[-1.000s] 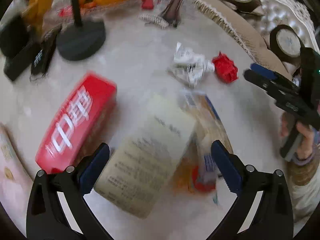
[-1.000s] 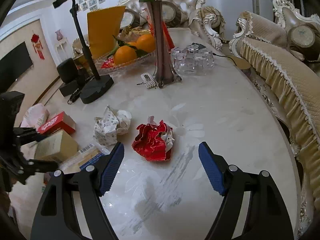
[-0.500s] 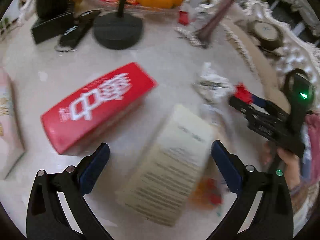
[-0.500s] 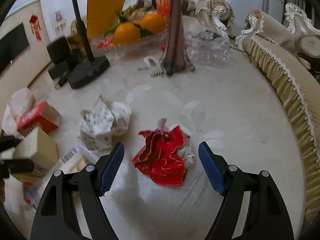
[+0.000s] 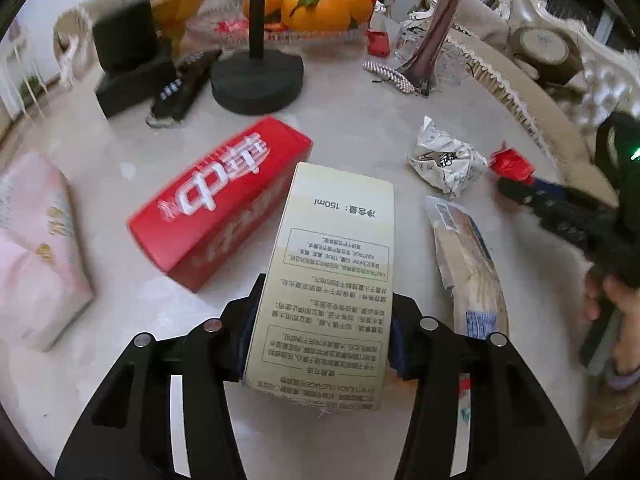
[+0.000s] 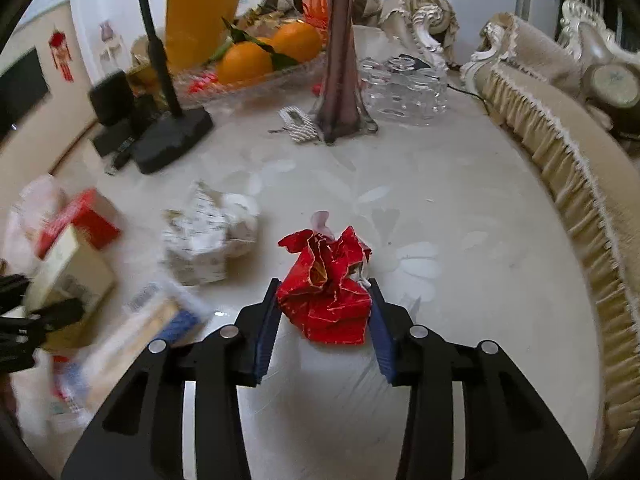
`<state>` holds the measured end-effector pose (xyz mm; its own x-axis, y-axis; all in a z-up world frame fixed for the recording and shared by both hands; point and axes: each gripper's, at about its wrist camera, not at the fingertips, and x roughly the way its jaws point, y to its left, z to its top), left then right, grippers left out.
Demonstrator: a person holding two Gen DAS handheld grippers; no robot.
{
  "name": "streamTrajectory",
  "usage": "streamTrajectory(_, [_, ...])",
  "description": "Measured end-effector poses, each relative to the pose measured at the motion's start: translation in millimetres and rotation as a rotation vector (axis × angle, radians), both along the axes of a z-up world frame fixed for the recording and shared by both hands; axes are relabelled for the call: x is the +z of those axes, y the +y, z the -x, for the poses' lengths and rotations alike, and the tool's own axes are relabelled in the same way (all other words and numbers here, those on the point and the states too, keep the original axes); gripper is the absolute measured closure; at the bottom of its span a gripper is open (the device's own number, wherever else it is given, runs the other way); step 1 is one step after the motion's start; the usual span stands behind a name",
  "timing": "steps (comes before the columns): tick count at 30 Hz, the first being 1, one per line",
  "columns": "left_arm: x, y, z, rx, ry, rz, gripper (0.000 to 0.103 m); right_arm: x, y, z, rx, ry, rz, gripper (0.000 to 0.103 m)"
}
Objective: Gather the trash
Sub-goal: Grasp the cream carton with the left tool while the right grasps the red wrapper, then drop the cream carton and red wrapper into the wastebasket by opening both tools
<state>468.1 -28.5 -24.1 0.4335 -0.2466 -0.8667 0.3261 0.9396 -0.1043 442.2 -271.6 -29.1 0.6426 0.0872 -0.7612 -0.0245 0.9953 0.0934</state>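
My left gripper (image 5: 322, 336) is shut on a cream carton box (image 5: 332, 280) printed with text, its pads pressed on both sides. My right gripper (image 6: 324, 320) is shut on a crumpled red paper wad (image 6: 326, 292) on the marble table (image 6: 440, 240). The red wad also shows in the left wrist view (image 5: 512, 164), held by the right gripper (image 5: 516, 190). A crumpled white paper wad (image 5: 444, 160) (image 6: 208, 236) lies between the two. A flat snack wrapper (image 5: 472, 264) (image 6: 136, 328) lies right of the carton. The carton shows at the left in the right wrist view (image 6: 68, 272).
A red box (image 5: 224, 200) lies left of the carton, a pink tissue pack (image 5: 32, 248) further left. Behind stand a black stand base (image 5: 256, 76), a remote (image 5: 180, 88), a fruit dish with oranges (image 6: 260, 60), a purple vase (image 6: 344, 80), glass cups (image 6: 404, 84). A sofa (image 6: 560, 152) borders the table's right.
Both grippers were open and have closed: the left on the cream carton, the right on the red paper wad. The right gripper moved forward onto the wad.
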Motion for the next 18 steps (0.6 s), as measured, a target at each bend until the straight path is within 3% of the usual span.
streamTrajectory(5, [28.0, 4.5, 35.9, -0.003, -0.078, 0.027, 0.053, 22.0, -12.5, 33.5, -0.012, -0.046, -0.105, 0.064])
streamTrajectory(11, [78.4, 17.1, 107.0, 0.024, -0.225, 0.146, 0.053, 58.5, -10.7, 143.4, 0.121, -0.197, -0.206, 0.064])
streamTrajectory(14, [95.5, 29.3, 175.6, 0.041, -0.292, 0.260, 0.053, 65.5, -8.2, 214.1, 0.199, -0.244, -0.246, 0.064])
streamTrajectory(18, [84.8, 28.5, 296.4, -0.004, -0.339, 0.291, 0.052, 54.0, -5.7, 321.2, 0.300, -0.240, -0.275, 0.064])
